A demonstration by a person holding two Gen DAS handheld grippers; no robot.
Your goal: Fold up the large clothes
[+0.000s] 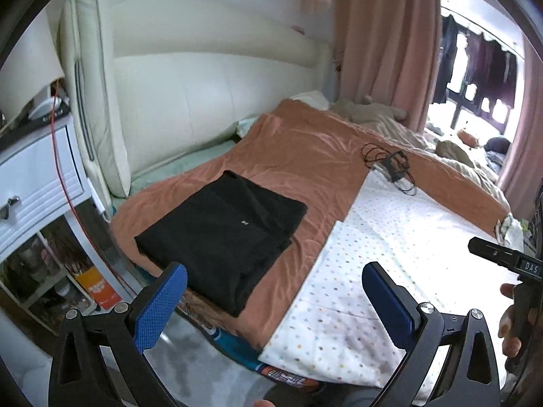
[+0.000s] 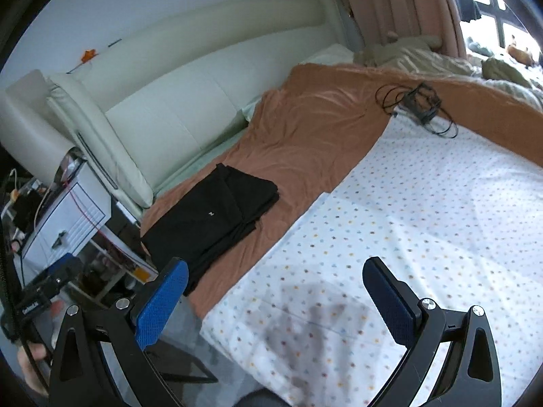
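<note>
A black garment (image 1: 220, 234) lies folded into a flat rectangle on the orange blanket (image 1: 305, 156), near the bed's near-left corner; the right wrist view shows the same garment (image 2: 213, 220) on the blanket (image 2: 312, 125). My left gripper (image 1: 275, 302) hangs above the bed's edge, just short of the garment, open, with nothing between its blue pads (image 1: 159, 308). My right gripper (image 2: 275, 302) is open too, above the dotted white sheet (image 2: 407, 220), to the right of the garment and clear of it. Neither gripper touches the cloth.
A cream padded headboard (image 1: 203, 78) runs behind the bed. A white nightstand (image 1: 37, 176) with a red cable stands at the left. A black strap with cables (image 1: 393, 166) lies on the blanket farther back. Pink curtains (image 1: 383, 40) and rumpled bedding (image 1: 400, 125) are at the far right.
</note>
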